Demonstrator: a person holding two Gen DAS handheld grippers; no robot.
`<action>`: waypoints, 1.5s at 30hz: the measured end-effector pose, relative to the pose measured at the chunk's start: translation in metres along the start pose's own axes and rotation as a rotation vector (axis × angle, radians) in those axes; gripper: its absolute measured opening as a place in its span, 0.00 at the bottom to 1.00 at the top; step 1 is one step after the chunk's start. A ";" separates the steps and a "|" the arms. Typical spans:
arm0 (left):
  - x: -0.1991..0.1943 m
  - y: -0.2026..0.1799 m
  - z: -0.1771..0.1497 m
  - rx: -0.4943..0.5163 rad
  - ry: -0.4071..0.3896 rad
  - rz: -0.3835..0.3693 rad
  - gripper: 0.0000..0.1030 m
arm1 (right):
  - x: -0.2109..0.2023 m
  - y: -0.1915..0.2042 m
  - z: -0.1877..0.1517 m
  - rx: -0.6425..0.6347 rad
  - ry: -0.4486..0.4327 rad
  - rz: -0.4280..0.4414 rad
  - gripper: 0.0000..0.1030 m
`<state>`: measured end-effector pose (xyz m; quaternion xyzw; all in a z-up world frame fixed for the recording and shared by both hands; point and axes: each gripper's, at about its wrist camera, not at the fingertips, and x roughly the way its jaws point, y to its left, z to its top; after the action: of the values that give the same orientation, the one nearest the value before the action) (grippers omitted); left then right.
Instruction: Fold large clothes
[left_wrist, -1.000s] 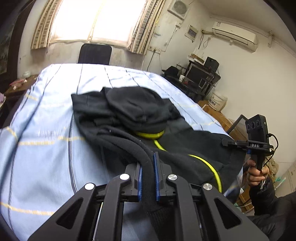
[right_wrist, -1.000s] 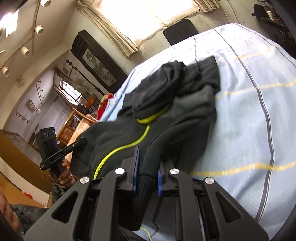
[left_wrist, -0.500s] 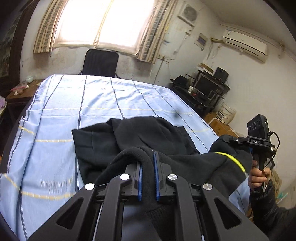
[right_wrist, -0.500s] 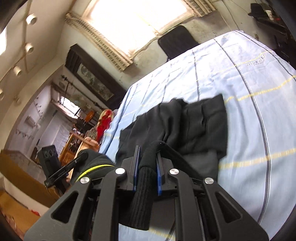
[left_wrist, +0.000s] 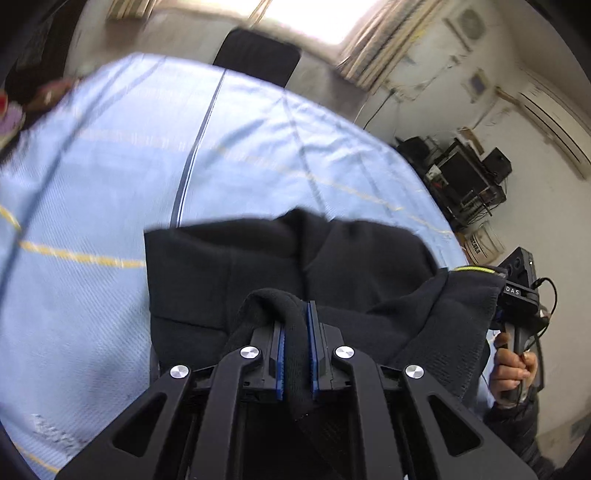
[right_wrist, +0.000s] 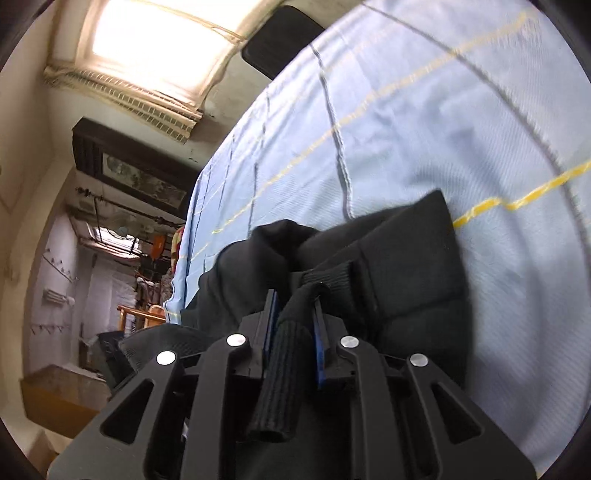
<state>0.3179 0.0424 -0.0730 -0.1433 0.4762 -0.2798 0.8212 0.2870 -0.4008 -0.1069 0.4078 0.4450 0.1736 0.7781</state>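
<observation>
Black jacket (left_wrist: 258, 266) lies bunched on the bed (left_wrist: 110, 177), at the near edge, its far part flat on the blue striped sheet with a square corner showing.

Left claw (left_wrist: 295, 354): pressed together, pinching a ribbed black edge of the jacket between the blue pads (left_wrist: 280, 354). Cloth loops over the tips and hangs down behind them.

Right claw (right_wrist: 291, 332): likewise pinching jacket cloth; a ribbed cuff (right_wrist: 280, 384) hangs back over the claw body toward the camera. In the left view the right hand (left_wrist: 513, 369) grips its handle beside the jacket's right side, where a thin yellow trim (left_wrist: 476, 269) shows at the lifted edge.

Step in hand, by my reading: both ends of one jacket edge are held and lifted near the bed's near edge, so this is the spreading or first-fold carry. Frames are blurred; which part of the jacket each claw has is not certain.

Next move calls for: keeping both pinches firm, holding the edge taut between the claws, and laying it down square over the flat part. Risk: slack in the middle will bunch.
</observation>
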 end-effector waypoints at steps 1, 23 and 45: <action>0.001 0.003 0.001 -0.004 0.003 -0.009 0.11 | 0.002 -0.004 0.001 0.009 0.003 0.009 0.15; -0.075 0.006 -0.008 -0.048 -0.217 -0.045 0.86 | -0.063 0.007 -0.008 -0.134 -0.162 0.055 0.74; 0.033 -0.014 0.046 0.002 -0.037 -0.052 0.44 | 0.010 0.027 0.012 -0.224 -0.072 -0.111 0.66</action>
<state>0.3660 0.0099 -0.0655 -0.1602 0.4565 -0.2988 0.8226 0.3051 -0.3840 -0.0880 0.2988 0.4167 0.1642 0.8427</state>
